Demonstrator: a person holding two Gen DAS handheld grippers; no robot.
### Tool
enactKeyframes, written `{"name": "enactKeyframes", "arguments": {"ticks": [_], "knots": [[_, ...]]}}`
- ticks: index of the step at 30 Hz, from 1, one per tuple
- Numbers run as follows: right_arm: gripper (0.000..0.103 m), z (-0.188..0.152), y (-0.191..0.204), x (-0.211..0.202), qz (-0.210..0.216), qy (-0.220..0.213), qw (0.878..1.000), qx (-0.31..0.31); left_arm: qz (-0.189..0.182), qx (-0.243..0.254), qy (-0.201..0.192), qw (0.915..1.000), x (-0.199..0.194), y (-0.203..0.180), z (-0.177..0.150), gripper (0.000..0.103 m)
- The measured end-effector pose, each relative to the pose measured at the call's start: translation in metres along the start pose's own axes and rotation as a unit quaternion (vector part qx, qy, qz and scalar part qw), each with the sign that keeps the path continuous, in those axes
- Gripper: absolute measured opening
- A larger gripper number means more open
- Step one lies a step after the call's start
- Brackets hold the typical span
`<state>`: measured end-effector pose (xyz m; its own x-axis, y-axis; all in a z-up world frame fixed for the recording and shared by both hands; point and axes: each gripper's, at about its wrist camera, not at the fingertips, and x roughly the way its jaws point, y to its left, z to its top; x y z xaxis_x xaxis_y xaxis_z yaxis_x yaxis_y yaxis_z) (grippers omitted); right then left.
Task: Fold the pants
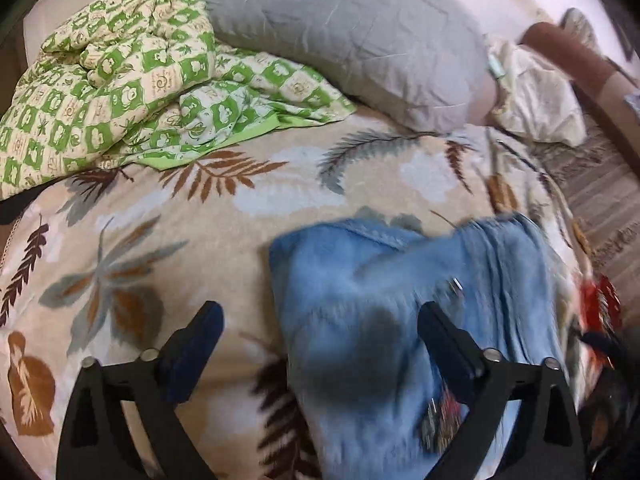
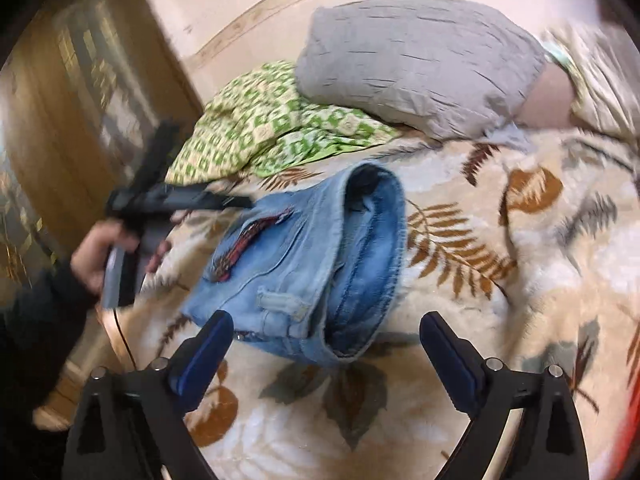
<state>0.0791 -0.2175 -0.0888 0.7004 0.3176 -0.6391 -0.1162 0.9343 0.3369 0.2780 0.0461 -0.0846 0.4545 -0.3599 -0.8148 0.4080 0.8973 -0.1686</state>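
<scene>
Light blue denim pants (image 2: 316, 264) lie folded into a compact bundle on a leaf-patterned blanket (image 2: 500, 280), with a red embroidered patch on top. In the left wrist view the pants (image 1: 400, 320) sit just ahead, blurred by motion. My left gripper (image 1: 320, 340) is open and empty, its right finger over the denim. It also shows in the right wrist view (image 2: 224, 200), held by a hand at the pants' left edge. My right gripper (image 2: 326, 344) is open and empty, just short of the near edge of the pants.
A grey pillow (image 1: 352, 32) and a green checked quilt (image 1: 112, 92) lie at the far side of the bed. A cream pillow (image 1: 532, 100) sits at the right. A wooden door (image 2: 80, 100) stands to the left of the bed.
</scene>
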Motion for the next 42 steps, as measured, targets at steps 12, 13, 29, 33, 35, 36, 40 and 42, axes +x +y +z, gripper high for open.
{"name": "enactKeyframes", "arguments": {"ticks": [12,13,29,33,35,36,40,42], "knots": [[0.102,0.023,-0.062,0.088,0.121,0.078,0.963,0.229,-0.116,-0.093,0.023,0.9886,0.013,0.015,-0.062,0.103],[0.102,0.024,-0.064,0.097,0.107,0.086,0.965,0.225,-0.127,-0.106,0.028,0.9858,0.019,0.017,-0.064,0.103],[0.042,0.025,-0.037,0.147,0.116,0.103,0.970,0.188,-0.146,-0.088,0.034,0.9848,0.039,-0.011,-0.062,0.058],[0.037,0.039,-0.013,0.126,0.085,0.083,0.985,0.123,-0.137,-0.054,-0.005,0.9892,0.014,-0.027,-0.056,0.047],[0.036,0.045,-0.005,0.111,0.077,0.068,0.989,0.107,-0.152,-0.057,-0.014,0.9865,0.007,-0.029,-0.055,0.048],[0.036,0.046,-0.006,0.106,0.079,0.063,0.989,0.110,-0.162,-0.061,-0.017,0.9848,0.006,-0.031,-0.055,0.048],[0.036,0.035,-0.015,0.092,0.066,0.062,0.991,0.103,-0.155,-0.042,-0.002,0.9871,0.021,-0.048,-0.063,0.048],[0.036,0.031,-0.028,0.109,0.052,0.091,0.988,0.113,-0.123,-0.048,0.051,0.9899,0.046,-0.051,-0.068,0.058]]}}
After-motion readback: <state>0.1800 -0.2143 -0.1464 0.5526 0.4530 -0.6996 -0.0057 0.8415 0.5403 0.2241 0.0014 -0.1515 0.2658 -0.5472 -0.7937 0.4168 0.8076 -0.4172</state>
